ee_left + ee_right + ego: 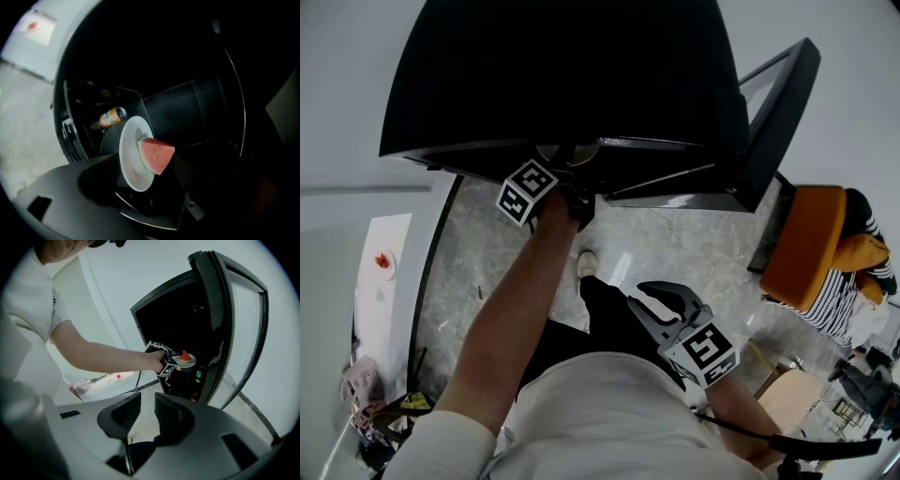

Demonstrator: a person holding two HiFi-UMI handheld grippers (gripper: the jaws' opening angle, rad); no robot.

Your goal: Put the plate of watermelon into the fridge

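Left claw point(572, 199) of mine reaches into the fridge point(562, 75), its jaws standing apart. They do not press on the plate point(131, 159), whose near rim lies just in front of them. That white plate sits inside the fridge on a glass shelf point(154, 219), and the red watermelon wedge point(157, 153) lies on it with its green rind toward the plate's middle. Deeper in the fridge, behind the plate, an orange-labelled bottle point(110, 117) lies on its side. From the right gripper view the plate looks level on the shelf, with my left hand point(157, 361) just outside the fridge opening, at the shelf's height.

On my right side the fridge door point(778, 122) stands swung wide open. My right claw point(146, 416) hangs well back from the fridge, low by my hip, jaws parted with nothing between them. The pale stone floor point(675, 244) spreads out in front of the fridge. Well to the left of the fridge is a white tabletop point(382, 281) carrying a small red thing I cannot make out. To the right of the fridge, past the door, a person in a striped top point(844, 300) sits against an orange chair point(802, 244).
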